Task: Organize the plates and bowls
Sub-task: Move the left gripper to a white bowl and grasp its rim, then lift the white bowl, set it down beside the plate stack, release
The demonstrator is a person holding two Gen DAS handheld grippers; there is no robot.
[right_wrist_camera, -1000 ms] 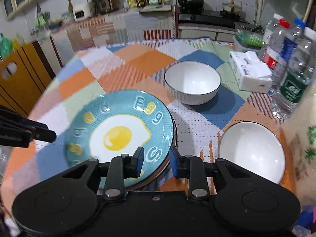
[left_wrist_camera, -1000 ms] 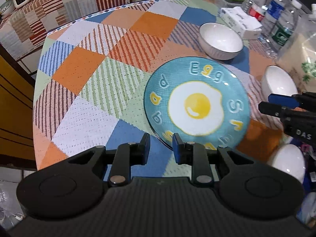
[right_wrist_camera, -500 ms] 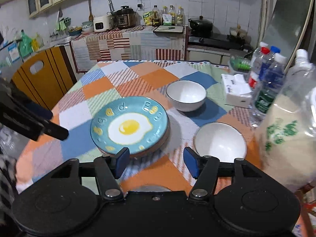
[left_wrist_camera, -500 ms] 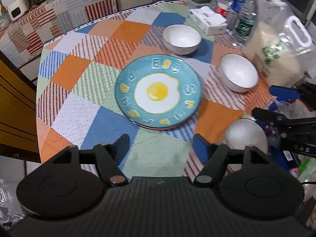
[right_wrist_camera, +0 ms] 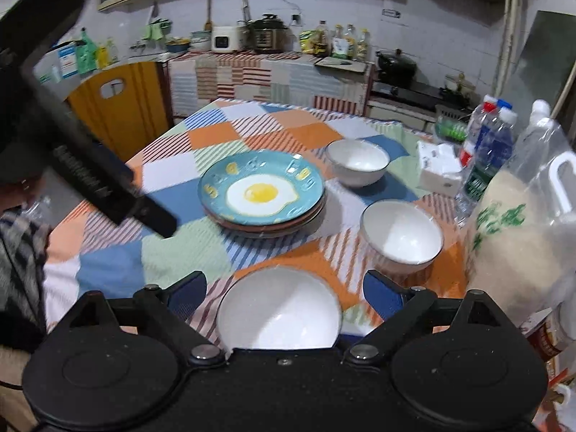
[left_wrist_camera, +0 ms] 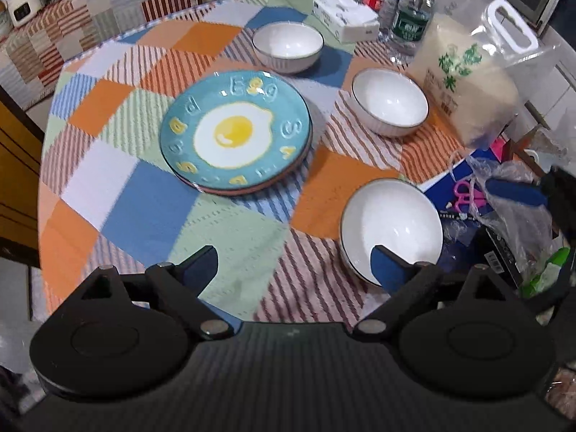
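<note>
A blue fried-egg plate tops a small stack of plates on the patchwork tablecloth; it also shows in the right wrist view. Three white bowls stand to its right: a far one, a middle one and a near one. My left gripper is open and empty above the table's near edge. My right gripper is open and empty, with the near bowl between and below its fingers.
A bag of rice, water bottles and a tissue pack stand along the right side. Plastic bags and clutter lie at the near right. A yellow chair stands at the left of the table.
Both grippers went from nearly shut at the blue plate's near rim to wide open. Both pulled back and up from the plate stack, and more of the table shows.
</note>
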